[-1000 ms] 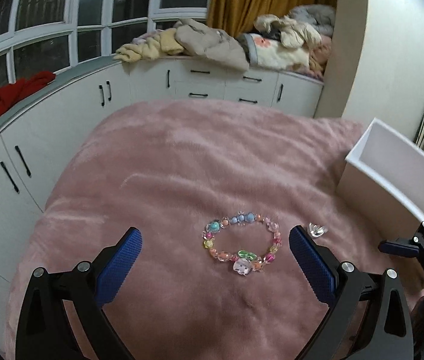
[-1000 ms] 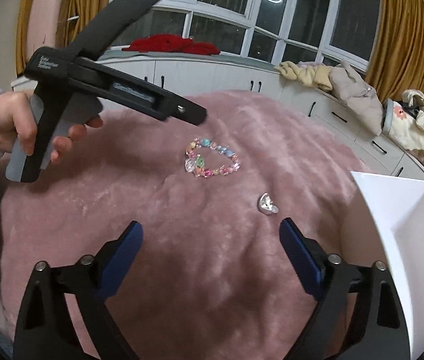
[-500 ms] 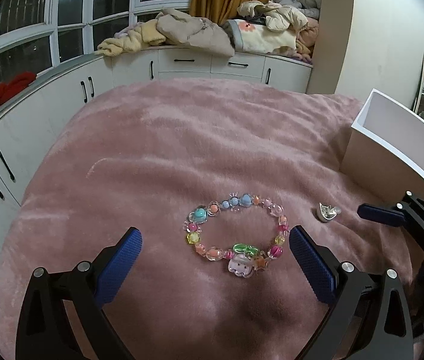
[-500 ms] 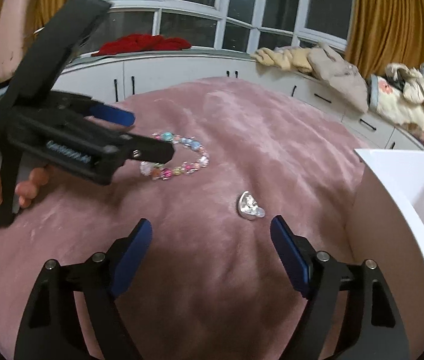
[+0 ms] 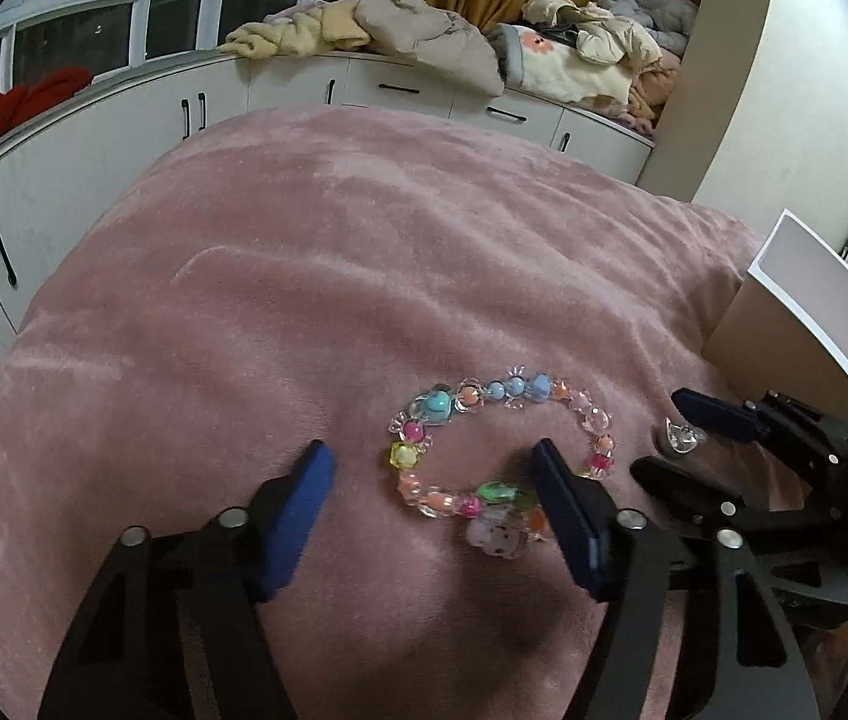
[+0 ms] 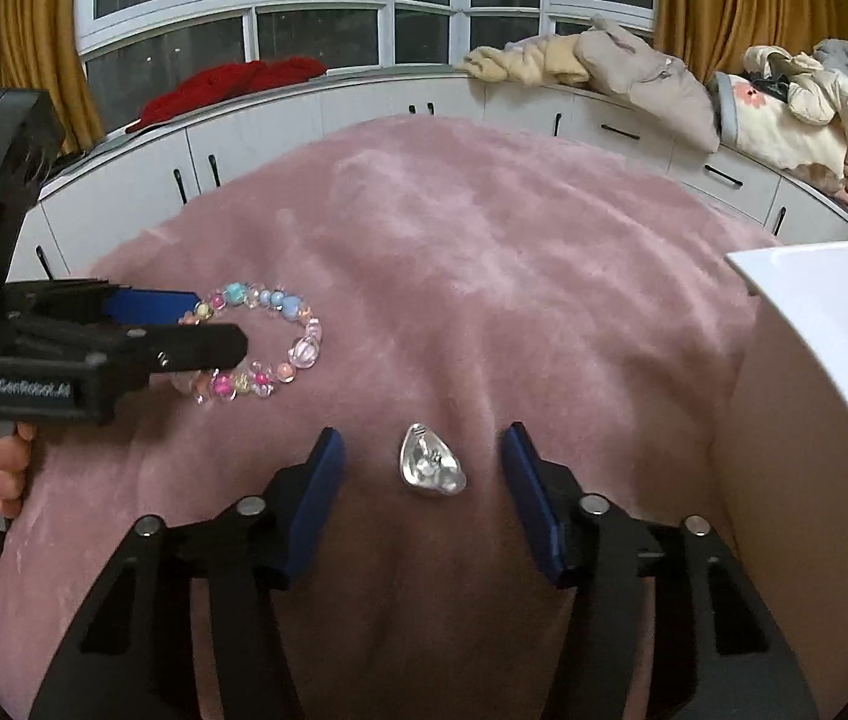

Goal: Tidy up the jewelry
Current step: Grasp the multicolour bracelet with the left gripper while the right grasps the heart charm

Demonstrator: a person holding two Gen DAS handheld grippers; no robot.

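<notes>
left tool: black frame | blue pads | silver screws | white lettering

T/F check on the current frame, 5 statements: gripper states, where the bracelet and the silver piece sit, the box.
1. The left gripper is open, with one side of the multicoloured beaded bracelet between its fingers. True.
2. The right gripper is shut on the small silver teardrop-shaped charm. False: its jaws are open and the charm lies on the blanket between the fingers.
3. The bracelet is already in the white open box. False: it lies on the pink fluffy blanket.
4. The bracelet and the charm lie apart, not touching. True.
5. The white box stands left of the bracelet. False: it is at the right edge of both views.
</notes>
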